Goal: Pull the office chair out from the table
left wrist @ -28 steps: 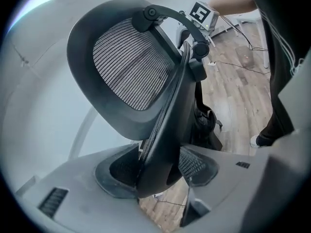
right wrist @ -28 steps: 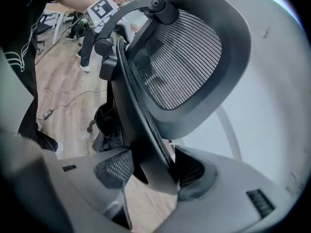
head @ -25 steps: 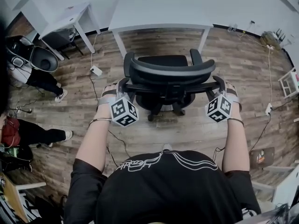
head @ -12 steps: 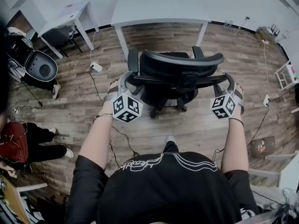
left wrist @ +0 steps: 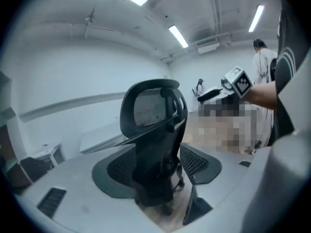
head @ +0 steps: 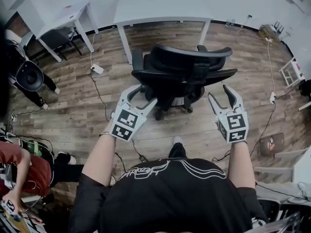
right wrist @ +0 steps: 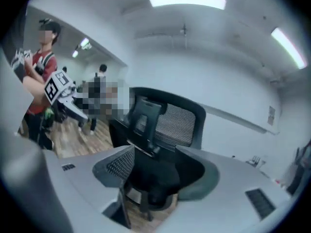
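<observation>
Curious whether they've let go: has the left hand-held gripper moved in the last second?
Yes. The left hand-held gripper has drawn back off the office chair, farther from the white table and toward the person, jaws open.

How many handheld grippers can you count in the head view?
2. The left gripper is at the office chair's lower left, the right gripper at its lower right, both open and clear of it; none seem hidden.

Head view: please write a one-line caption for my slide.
Office chair stands before the white table; left claw and right claw, open and empty, point at its back.
</observation>
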A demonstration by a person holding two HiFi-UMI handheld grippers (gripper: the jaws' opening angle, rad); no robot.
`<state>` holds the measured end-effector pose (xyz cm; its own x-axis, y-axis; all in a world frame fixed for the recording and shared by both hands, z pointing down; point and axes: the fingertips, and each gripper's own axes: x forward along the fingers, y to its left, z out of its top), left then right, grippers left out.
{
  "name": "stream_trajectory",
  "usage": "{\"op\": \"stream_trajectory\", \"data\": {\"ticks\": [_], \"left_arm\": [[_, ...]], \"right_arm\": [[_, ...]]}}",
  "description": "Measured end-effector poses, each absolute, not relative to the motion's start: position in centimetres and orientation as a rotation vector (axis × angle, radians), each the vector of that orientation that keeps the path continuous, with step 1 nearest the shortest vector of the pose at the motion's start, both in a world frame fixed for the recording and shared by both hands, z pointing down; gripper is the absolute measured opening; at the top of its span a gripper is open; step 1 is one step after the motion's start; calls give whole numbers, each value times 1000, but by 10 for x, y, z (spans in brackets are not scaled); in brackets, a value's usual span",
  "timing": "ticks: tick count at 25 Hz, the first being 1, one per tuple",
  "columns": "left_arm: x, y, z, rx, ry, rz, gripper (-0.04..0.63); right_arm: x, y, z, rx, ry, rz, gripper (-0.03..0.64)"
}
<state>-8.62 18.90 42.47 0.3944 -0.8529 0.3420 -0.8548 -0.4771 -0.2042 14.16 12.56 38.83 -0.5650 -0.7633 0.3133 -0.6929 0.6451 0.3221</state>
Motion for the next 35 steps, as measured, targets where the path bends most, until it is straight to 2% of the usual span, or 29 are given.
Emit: {"op": "stream_trajectory", "data": {"ticks": [2, 6, 9, 11, 14, 16, 20, 24, 35], "left_arm": [[-76, 207, 409, 2634, -1550, 481, 281], [-60, 242, 383, 2623, -1446, 237, 230], [-49, 266, 369, 2641, -1392, 178, 175], [-44, 279, 362, 2649, -1381, 136, 131], [-40, 292, 349, 2622, -1323, -16, 27], [-33, 302, 343, 2608, -1228, -112, 6], [-23, 310, 346, 2608, -1190, -115, 6], [-15, 313, 359, 2606, -1221, -29, 6], [3, 325, 366, 2584, -1138, -67, 6]], "right_arm": [[120, 154, 381, 1071, -2583, -112, 276], [80, 207, 362, 865, -2815, -16, 123], [65, 234, 349, 748, -2913, 29, 65], [60, 247, 343, 671, -2977, 142, 54], [49, 267, 339, 546, -3041, 295, 46], [41, 279, 342, 492, -3030, 288, 46], [35, 296, 348, 456, -2970, 153, 41], [37, 307, 350, 423, -2979, 175, 35], [50, 323, 355, 454, -2986, 194, 35]]}}
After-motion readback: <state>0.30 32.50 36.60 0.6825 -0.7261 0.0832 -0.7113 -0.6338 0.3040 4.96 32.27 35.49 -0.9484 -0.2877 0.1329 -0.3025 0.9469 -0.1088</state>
